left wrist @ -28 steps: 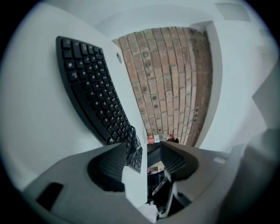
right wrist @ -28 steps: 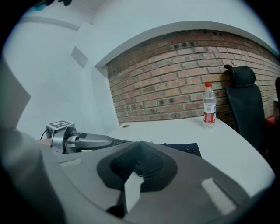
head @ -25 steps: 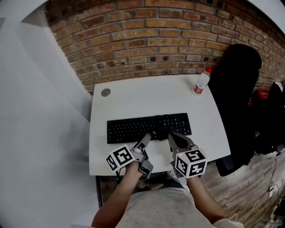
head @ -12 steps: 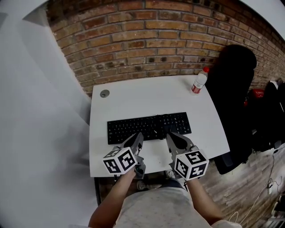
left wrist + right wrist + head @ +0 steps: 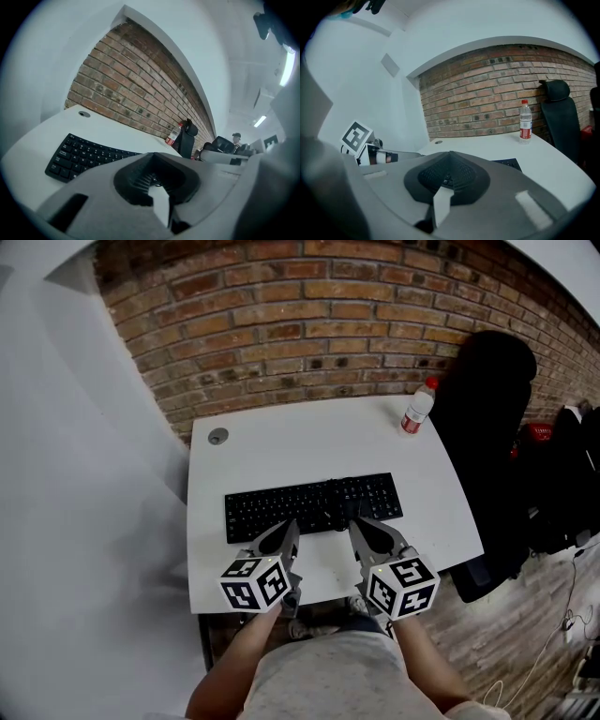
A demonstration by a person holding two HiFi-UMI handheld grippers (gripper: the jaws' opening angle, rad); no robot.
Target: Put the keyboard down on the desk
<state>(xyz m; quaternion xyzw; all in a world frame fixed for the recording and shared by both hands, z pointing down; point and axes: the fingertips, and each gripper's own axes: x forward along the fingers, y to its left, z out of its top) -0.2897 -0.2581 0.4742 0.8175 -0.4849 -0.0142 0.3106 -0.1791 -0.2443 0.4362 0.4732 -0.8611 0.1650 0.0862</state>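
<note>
The left gripper (image 5: 289, 529) has just closed its fingers on nothing; the right gripper (image 5: 359, 524) has its fingers together, also empty. Just beyond them the black keyboard (image 5: 312, 505) lies flat on the white surface (image 5: 281, 446), long axis left to right. The far water bottle (image 5: 415, 407) has a red label, unreadable.

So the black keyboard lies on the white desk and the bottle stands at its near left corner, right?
No: the bottle stands at the far right corner of the desk, as the head view shows. The black keyboard does lie on it.
</note>
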